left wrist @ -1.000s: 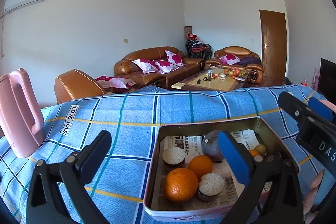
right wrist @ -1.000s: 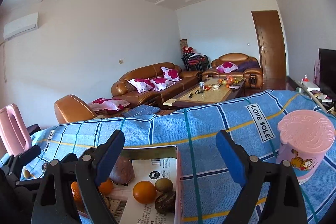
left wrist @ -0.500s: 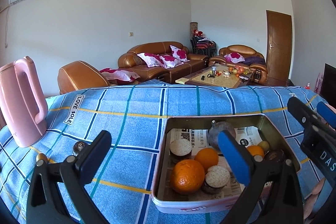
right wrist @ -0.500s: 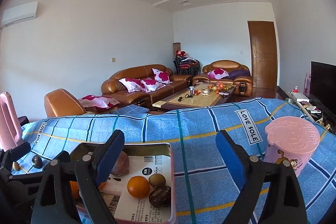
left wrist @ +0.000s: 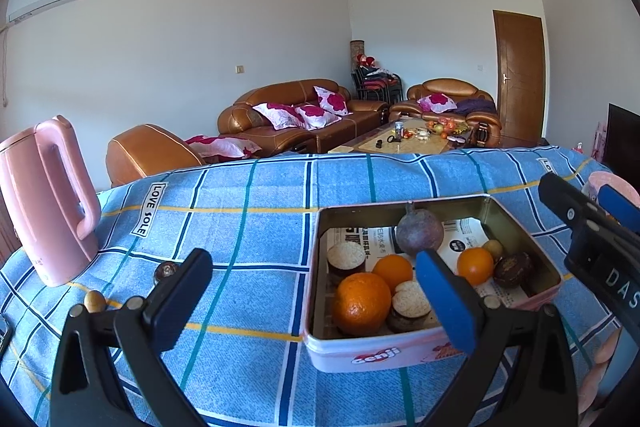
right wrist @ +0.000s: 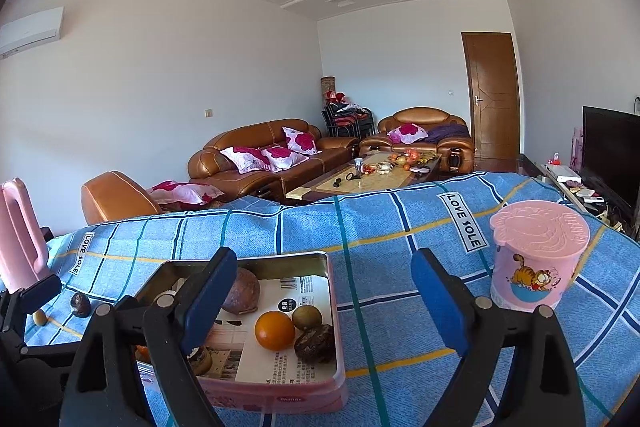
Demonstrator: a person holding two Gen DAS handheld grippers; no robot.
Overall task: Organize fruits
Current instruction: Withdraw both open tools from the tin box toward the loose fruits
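A pink tin lined with newspaper sits on the blue checked cloth. It holds a large orange, two smaller oranges, a purple round fruit, a dark fruit and two white-topped halves. Left of the tin, a dark fruit and a small yellow fruit lie loose on the cloth. My left gripper hovers open and empty over the tin's left edge. My right gripper is open and empty above the tin's right wall, near an orange.
A pink kettle stands at the table's left end. A lidded pink cartoon cup stands on the right. Bare cloth stretches behind the tin to the far edge. Sofas and a coffee table lie beyond, and a television is at the right.
Both grippers have drawn back a little from the table, so more of the tin and the two loose fruits on the left come into view. Both jaws stay wide.
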